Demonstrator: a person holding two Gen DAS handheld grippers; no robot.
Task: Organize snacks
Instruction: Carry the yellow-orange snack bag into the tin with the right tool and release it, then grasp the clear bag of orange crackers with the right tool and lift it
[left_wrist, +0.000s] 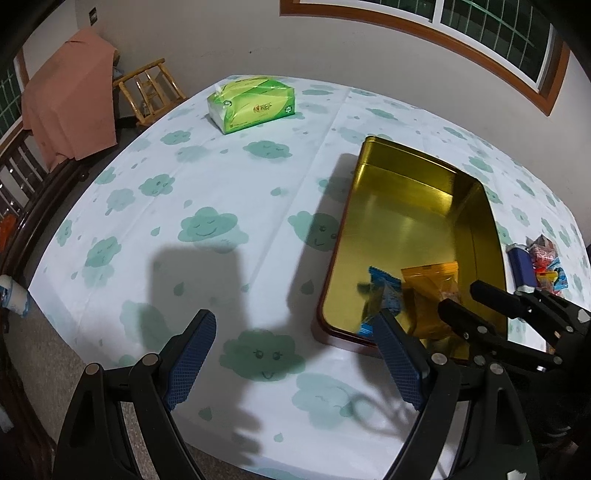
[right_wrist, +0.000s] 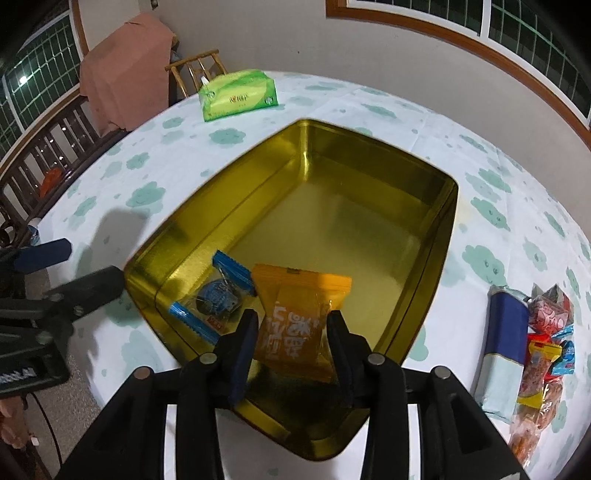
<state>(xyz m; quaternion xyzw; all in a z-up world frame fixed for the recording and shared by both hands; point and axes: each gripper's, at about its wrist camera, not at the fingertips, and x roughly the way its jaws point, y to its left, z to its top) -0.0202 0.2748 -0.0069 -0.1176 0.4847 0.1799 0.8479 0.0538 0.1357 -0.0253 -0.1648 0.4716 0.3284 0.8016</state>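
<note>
Right gripper (right_wrist: 291, 347) fingers pinching the orange crinkly plastic snack packet (right_wrist: 299, 314) low-centre over the shallow gold metal tin (right_wrist: 369, 162), left gripper (left_wrist: 295, 358) fingers spread, holding nothing; packet looks light, soft, slippery, best gripped mid-body.

Dim indoor light from above; hard shadows on tablecloth (left_wrist: 221, 177). Glare on gold tin (right_wrist: 369, 236) floor. Strong fisheye bending, dark vignette corners. Near fingers slightly soft

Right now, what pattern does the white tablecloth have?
The white tablecloth has smiling green clouds and small drops, clearest in the left wrist view.
</note>
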